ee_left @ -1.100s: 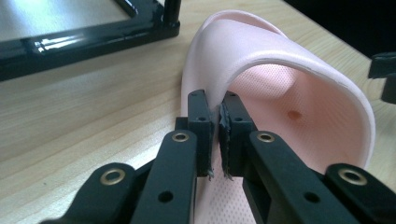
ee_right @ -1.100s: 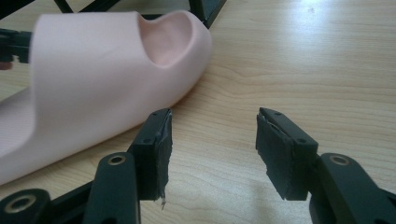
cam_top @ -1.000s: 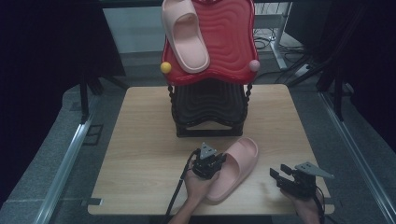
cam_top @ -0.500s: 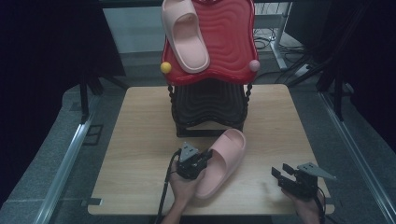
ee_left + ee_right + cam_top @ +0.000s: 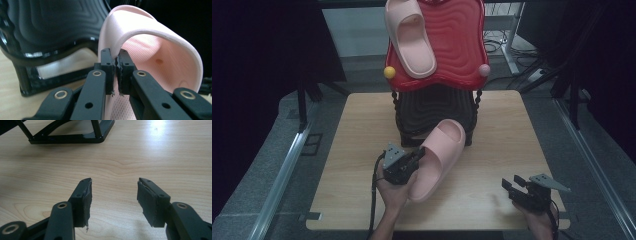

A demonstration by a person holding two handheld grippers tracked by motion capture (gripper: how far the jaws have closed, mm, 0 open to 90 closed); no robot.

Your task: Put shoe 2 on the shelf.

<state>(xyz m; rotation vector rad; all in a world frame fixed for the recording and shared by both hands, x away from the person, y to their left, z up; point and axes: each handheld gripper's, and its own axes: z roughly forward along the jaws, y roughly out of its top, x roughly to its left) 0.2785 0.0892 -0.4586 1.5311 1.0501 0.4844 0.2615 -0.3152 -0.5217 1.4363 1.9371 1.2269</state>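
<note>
Pink slipper lifted by its strap, heading for the rack

Pink foam makes this an easy pinch: the left gripper (image 5: 416, 159) has its jaws clamped together on the thin edge of the strap of the slipper (image 5: 437, 157), which the left gripper view shows squeezed flat between the pads. Gripping the strap and not the thick sole probably suits the narrow jaws. The slipper hangs tilted, toe end raised toward the black rack (image 5: 434, 112) and heel end low over the wooden table (image 5: 507, 130), just in front of the rack's lower shelf. Its mate, the second slipper (image 5: 409, 37), already lies on the red top tier (image 5: 462, 45), so a free spot beside it or below looks like the aim. The right gripper (image 5: 517, 185) rests near the table's front corner, jaws apart and holding nothing, seemingly waiting clear of the lift
</note>
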